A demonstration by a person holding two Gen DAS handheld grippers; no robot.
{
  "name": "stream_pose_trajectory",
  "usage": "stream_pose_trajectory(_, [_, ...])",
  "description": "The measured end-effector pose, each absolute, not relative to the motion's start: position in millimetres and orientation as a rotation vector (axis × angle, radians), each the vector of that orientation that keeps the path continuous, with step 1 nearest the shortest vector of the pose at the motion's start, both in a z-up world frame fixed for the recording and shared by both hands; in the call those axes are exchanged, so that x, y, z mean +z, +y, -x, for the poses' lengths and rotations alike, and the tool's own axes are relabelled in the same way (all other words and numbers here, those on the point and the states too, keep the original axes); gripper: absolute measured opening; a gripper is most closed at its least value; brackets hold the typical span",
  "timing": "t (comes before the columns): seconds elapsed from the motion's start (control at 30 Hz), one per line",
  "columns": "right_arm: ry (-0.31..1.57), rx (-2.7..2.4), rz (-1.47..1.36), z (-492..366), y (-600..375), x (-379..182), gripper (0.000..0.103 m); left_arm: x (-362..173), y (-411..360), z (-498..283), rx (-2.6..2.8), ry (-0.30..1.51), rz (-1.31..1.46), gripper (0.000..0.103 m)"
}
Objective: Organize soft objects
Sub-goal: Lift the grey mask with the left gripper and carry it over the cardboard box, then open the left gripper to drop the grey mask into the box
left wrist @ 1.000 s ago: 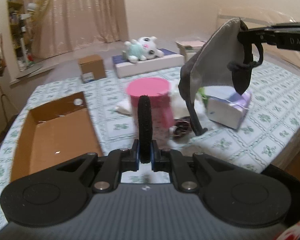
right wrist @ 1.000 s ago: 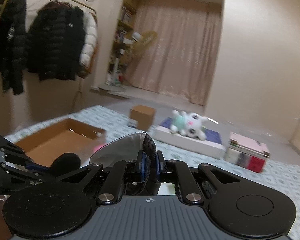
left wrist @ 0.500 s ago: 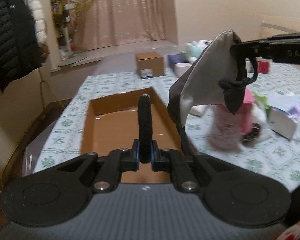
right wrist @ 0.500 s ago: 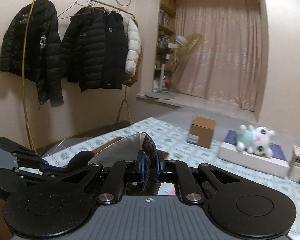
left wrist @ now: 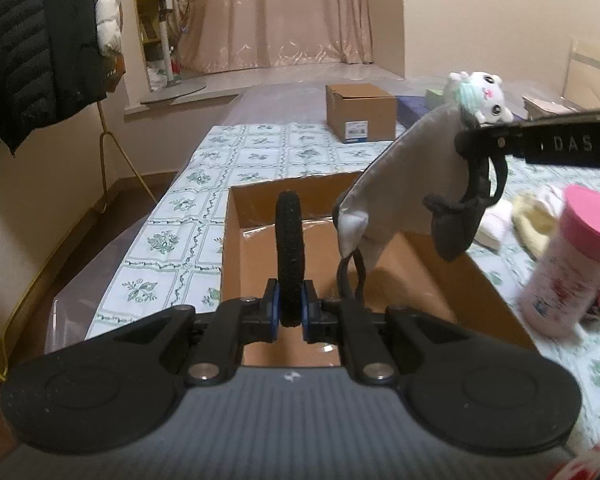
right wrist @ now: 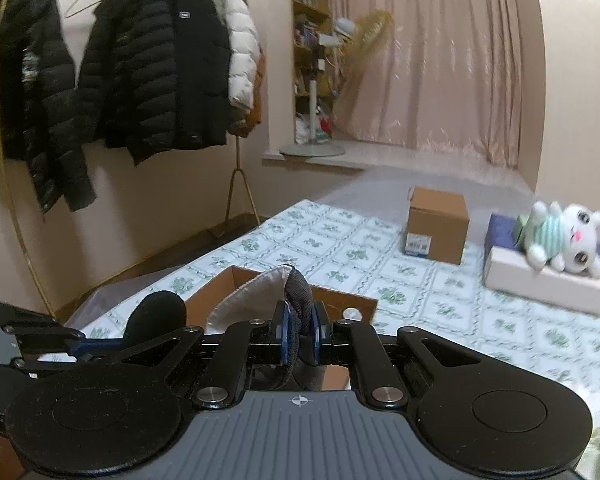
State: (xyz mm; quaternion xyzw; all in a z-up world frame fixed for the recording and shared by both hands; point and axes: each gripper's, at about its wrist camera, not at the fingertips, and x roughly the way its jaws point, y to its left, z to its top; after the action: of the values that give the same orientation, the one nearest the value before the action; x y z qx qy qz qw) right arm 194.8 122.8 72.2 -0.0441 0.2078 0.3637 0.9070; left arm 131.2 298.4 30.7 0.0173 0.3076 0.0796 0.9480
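The right gripper (right wrist: 299,334), its fingers clamped on the grey pouch (left wrist: 400,196), hangs it directly above the open cardboard box (left wrist: 484,292), while the left gripper (left wrist: 288,312) pinches a black pad (left wrist: 287,256) edge-on over the same box.

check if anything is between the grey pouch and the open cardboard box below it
Nothing visible is in the way. The grey pouch hangs from the right hand-held gripper above the open cardboard box, whose visible interior looks bare.

Grey pouch (left wrist: 404,184); pink-lidded bottle (left wrist: 568,264)
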Motion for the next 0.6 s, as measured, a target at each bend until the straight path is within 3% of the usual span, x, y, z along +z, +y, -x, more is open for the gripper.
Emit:
stream_pose_trajectory(0.17, [0.477, 0.761, 0.058, -217, 136, 55, 0.011, 18, 310, -156, 0.165, 0.639, -0.017, 0.012])
stream_pose_trajectory(0.2, [0.487, 0.772, 0.063, -221, 140, 52, 0.017, 15, 312, -161, 0.167, 0.642, -0.011, 0.015])
stream_pose_trajectory(0.23, [0.496, 0.780, 0.067, -223, 143, 49, 0.024, 13, 314, -163, 0.171, 0.643, -0.007, 0.027])
stream_pose_trajectory(0.3, [0.504, 0.785, 0.060, -227, 147, 45, 0.064, 12, 316, -165, 0.174, 0.632, 0.000, 0.042])
stream_pose_trajectory(0.6, [0.457, 0.799, 0.049, -203, 124, 55, 0.068, 21, 309, -135, 0.196, 0.622, 0.011, 0.045])
